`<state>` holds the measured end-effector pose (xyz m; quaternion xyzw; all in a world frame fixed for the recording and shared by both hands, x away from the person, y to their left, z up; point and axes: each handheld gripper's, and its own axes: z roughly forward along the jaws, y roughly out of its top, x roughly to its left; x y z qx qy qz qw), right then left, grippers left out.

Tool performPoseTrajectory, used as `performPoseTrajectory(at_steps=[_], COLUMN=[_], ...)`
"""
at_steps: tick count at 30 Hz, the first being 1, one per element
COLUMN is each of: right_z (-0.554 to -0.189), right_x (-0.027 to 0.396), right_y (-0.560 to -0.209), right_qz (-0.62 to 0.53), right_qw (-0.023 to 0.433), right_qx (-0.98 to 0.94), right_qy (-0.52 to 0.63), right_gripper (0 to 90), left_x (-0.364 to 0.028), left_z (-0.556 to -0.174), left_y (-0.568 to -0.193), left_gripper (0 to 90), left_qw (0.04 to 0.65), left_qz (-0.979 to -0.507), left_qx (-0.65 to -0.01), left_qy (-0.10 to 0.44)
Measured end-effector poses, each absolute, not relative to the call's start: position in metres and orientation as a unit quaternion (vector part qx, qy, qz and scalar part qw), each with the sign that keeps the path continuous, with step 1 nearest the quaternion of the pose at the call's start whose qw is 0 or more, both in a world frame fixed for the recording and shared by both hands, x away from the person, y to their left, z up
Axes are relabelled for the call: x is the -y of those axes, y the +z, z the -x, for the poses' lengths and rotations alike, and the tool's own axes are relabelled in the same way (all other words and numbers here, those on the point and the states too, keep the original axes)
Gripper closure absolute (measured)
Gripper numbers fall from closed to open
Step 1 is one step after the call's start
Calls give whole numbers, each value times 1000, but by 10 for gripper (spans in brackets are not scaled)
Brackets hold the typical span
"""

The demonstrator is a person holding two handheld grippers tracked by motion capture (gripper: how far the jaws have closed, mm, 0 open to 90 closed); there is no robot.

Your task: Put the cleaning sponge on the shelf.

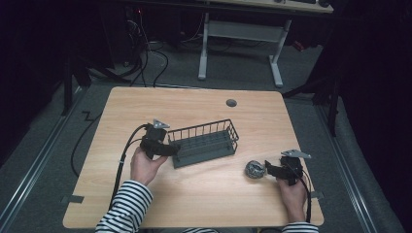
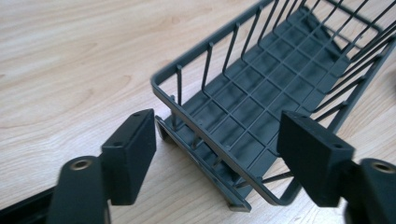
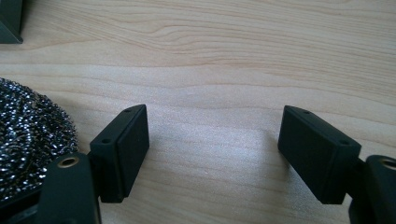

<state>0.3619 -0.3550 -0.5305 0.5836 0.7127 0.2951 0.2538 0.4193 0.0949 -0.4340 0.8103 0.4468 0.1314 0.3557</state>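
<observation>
a: what's the biggest thing here?

b: the wooden table, light grain, with a small round grommet near its far edge. beyond it, on the grey floor, stand the white legs of another desk and some loose cables.

a: and on the table?

b: a dark grey wire basket, long and narrow, lying a little left of the middle, with a grid floor and upright wire sides. in the left gripper view its near short end sits right between the two black jaws.

a: so the left gripper has hold of it?

b: no. the left gripper is spread wide, its jaws standing either side of the basket's end with a gap on both sides. the left hand holds it, in a striped sleeve.

a: the right one?

b: the right gripper is also wide apart, with bare table between the jaws in the right gripper view. the right hand holds it near the table's right edge.

a: anything smaller?

b: a steel-wool scouring ball, shiny and tangled, just beside the right gripper's tip, right of the basket and apart from it. in the right gripper view the ball lies outside the left-hand jaw, not between the two.
</observation>
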Motion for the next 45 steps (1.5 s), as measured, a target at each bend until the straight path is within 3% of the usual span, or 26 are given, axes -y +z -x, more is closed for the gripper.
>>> performPoseTrajectory(at_steps=[4, 18, 45], right_z=[-362, -362, -362], right_x=[355, 355, 355], right_y=[-530, -530, -530], right_qz=[-583, -583, -583], right_qw=[254, 253, 253], right_qx=[-713, -713, -713], right_qy=[295, 295, 295], right_gripper=[248, 248, 248], left_x=[-103, -145, -190], left_z=[-414, -391, -365], left_y=[-426, -419, -457], left_gripper=[235, 230, 215], left_qw=[373, 415, 432], left_qz=[-801, -766, -734], left_qx=[-448, -463, -504], left_qy=[139, 163, 145])
